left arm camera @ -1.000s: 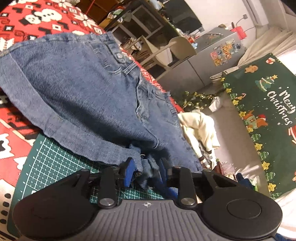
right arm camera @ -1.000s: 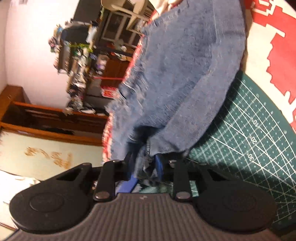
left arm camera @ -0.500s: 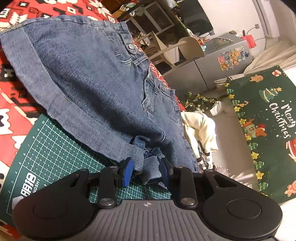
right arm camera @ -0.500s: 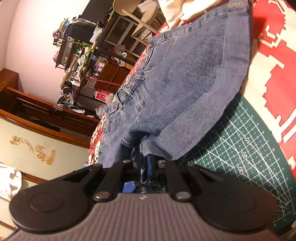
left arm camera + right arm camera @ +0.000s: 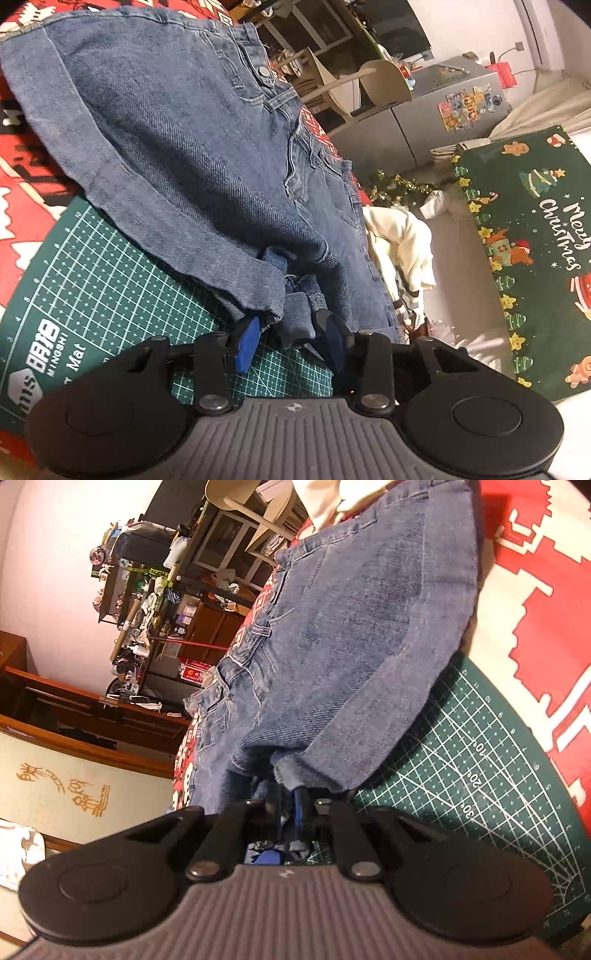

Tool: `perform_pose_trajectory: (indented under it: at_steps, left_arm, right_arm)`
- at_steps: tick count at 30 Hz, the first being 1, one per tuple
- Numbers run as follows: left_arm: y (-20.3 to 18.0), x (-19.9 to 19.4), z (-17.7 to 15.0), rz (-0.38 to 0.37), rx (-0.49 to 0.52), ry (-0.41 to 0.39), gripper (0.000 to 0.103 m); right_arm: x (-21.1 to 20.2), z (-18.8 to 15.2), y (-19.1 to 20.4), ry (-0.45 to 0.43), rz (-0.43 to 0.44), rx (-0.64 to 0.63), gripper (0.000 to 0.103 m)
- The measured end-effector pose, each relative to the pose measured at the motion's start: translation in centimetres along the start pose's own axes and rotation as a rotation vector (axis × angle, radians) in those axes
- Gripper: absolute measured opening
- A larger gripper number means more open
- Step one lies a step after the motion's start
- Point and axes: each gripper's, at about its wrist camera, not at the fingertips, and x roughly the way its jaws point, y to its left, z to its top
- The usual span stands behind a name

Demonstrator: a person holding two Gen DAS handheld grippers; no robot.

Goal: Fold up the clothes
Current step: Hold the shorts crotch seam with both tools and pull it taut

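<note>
Blue denim shorts [image 5: 177,140] lie spread over a green cutting mat [image 5: 110,280] and a red-and-white patterned cloth [image 5: 18,192]. My left gripper [image 5: 291,343] sits low at the near hem. Its jaws are opening, and a bunched fold of denim stands between the blue pads [image 5: 247,339] with small gaps on both sides. In the right wrist view the same shorts [image 5: 351,646] stretch away over the mat [image 5: 480,775]. My right gripper [image 5: 291,812] is shut on a pinch of the frayed hem, lifted slightly off the mat.
A cream garment [image 5: 399,240] hangs past the table's far edge. A green Christmas cloth [image 5: 535,240] and a grey fridge [image 5: 443,110] lie beyond. Cluttered shelves [image 5: 166,590] and a wooden bench [image 5: 74,709] fill the room to the right gripper's left.
The right jaws closed on the hem and lifted it slightly. The left jaws widened around the denim fold, and more of the green mat shows in the left wrist view.
</note>
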Motion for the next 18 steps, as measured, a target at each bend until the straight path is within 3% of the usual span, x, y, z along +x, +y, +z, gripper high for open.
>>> perform_pose_trajectory:
  at_steps: [10, 13, 17, 18]
  left_arm:
    - [-1.0, 0.9, -0.4, 0.071, 0.115, -0.067, 0.038]
    - [-0.9, 1.0, -0.6, 0.074, 0.108, -0.09, 0.036]
    - [-0.6, 0.8, -0.5, 0.079, 0.093, -0.114, 0.03]
    - [-0.5, 0.7, -0.5, 0.08, 0.088, -0.116, 0.024]
  right_arm:
    - [0.3, -0.3, 0.2, 0.017, 0.007, -0.006, 0.011]
    - [0.4, -0.4, -0.2, 0.026, 0.006, 0.017, 0.012]
    - [0.9, -0.5, -0.4, 0.045, 0.021, 0.044, 0.014]
    - [0.9, -0.6, -0.2, 0.041, 0.015, 0.032, 0.013]
